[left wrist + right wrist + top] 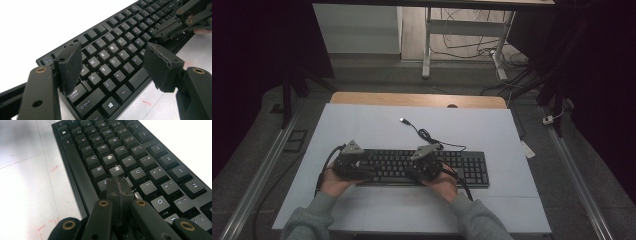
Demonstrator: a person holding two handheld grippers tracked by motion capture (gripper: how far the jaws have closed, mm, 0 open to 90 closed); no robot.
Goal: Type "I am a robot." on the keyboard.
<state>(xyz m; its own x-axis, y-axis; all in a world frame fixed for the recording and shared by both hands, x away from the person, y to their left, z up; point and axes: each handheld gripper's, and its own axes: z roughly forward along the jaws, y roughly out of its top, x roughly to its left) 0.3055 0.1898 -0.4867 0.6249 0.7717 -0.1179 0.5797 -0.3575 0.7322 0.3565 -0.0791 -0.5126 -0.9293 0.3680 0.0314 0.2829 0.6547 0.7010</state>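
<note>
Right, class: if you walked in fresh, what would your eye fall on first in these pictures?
First the black keyboard, lying across the near half of the white table, with its cable curling away behind it. Then the two grippers over its keys: the left gripper with jaws wide open above the left-hand letter keys, and the right gripper with jaws shut, its tip down among the keys just below H.

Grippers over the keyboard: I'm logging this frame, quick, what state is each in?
Left gripper: jaws open, holding nothing, above the left end of the keyboard.
Right gripper: jaws shut, nothing between them, tips at the keys near J.
</note>
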